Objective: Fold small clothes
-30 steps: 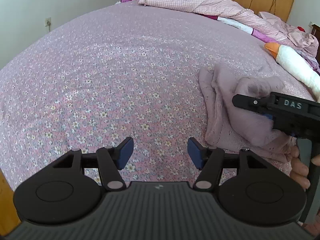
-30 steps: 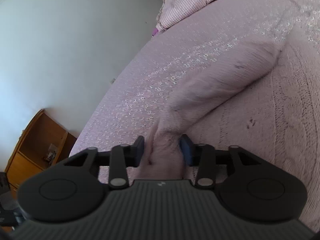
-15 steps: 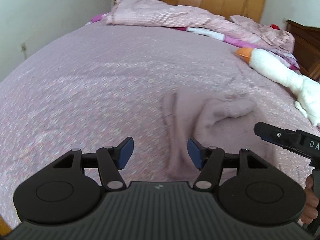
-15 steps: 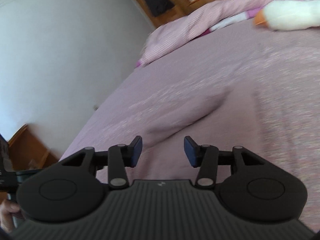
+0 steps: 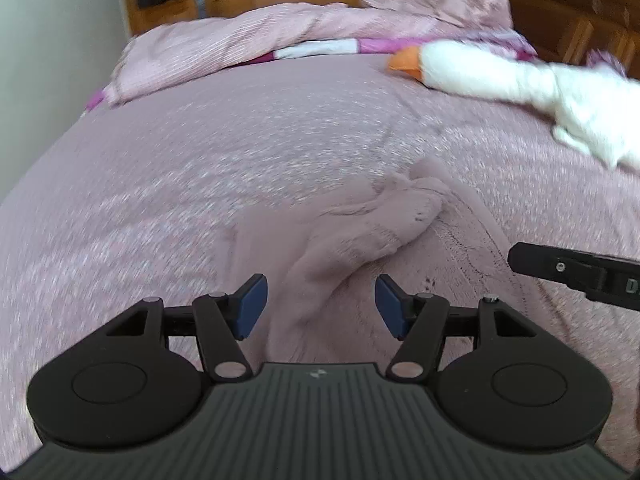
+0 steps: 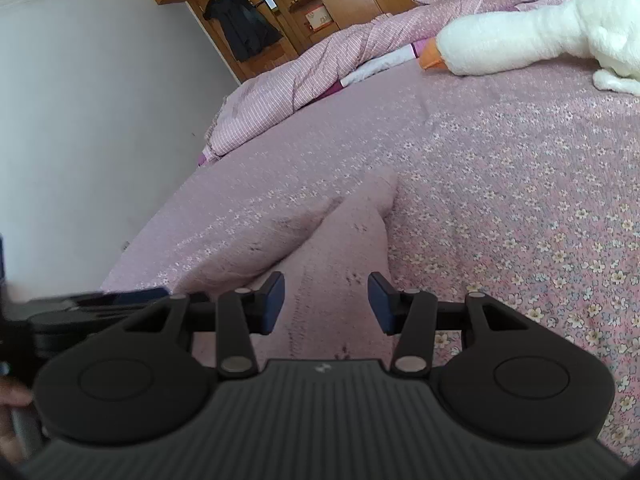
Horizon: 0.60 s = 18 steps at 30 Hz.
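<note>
A small dusty-pink knitted garment point(image 5: 360, 240) lies rumpled on the floral bedspread point(image 5: 180, 168), one sleeve folded across its body. My left gripper point(image 5: 318, 306) hovers open over the garment's near edge, nothing between its blue pads. In the right wrist view the same garment point(image 6: 332, 248) runs away from me, and my right gripper point(image 6: 326, 302) stands open above its near end, holding nothing. The tip of the right tool point(image 5: 568, 272) shows at the right edge of the left wrist view.
A white plush goose point(image 5: 500, 76) with an orange beak lies at the far right of the bed. A bunched pink quilt point(image 5: 248, 48) fills the head end. Wooden wardrobes point(image 6: 304, 8) and a white wall point(image 6: 80, 120) stand beyond.
My right gripper was shut on the garment's sleeve a second ago; it has let go and opened. Both grippers have swung round, the left one from bare bedspread to over the garment.
</note>
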Each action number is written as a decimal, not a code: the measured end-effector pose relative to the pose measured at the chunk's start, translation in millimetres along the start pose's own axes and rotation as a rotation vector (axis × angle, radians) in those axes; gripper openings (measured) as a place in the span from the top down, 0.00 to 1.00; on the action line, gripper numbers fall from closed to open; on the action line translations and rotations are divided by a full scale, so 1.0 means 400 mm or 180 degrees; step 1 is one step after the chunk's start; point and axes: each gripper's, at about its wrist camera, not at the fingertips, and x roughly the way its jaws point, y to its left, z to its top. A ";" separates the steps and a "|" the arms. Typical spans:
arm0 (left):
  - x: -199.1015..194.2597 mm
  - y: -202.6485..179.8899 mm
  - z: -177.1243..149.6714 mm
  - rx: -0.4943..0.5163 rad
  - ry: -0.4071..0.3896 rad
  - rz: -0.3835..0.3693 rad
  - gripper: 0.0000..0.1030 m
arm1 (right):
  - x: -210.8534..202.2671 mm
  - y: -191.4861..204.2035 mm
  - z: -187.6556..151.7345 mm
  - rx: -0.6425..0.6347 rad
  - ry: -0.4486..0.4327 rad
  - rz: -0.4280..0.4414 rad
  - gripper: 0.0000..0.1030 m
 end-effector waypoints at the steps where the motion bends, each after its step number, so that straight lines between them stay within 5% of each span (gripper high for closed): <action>1: 0.017 -0.006 0.004 0.0053 0.0005 0.0010 0.35 | 0.003 -0.005 -0.001 0.0011 0.0003 -0.0001 0.51; 9: 0.122 -0.024 0.022 0.0137 -0.0049 -0.0028 0.35 | 0.020 -0.050 -0.029 0.0193 0.0074 0.0062 0.51; 11: 0.126 -0.021 0.021 0.0136 -0.0187 -0.0013 0.46 | 0.023 -0.052 -0.033 0.0208 0.0083 0.0095 0.49; 13: 0.124 -0.015 0.023 0.0115 -0.0302 0.0069 0.74 | 0.027 -0.051 -0.034 0.0193 0.0108 0.0169 0.49; 18: 0.134 0.081 0.031 -0.0453 -0.0370 0.0406 0.80 | 0.016 -0.007 -0.043 -0.0062 0.0080 0.0329 0.49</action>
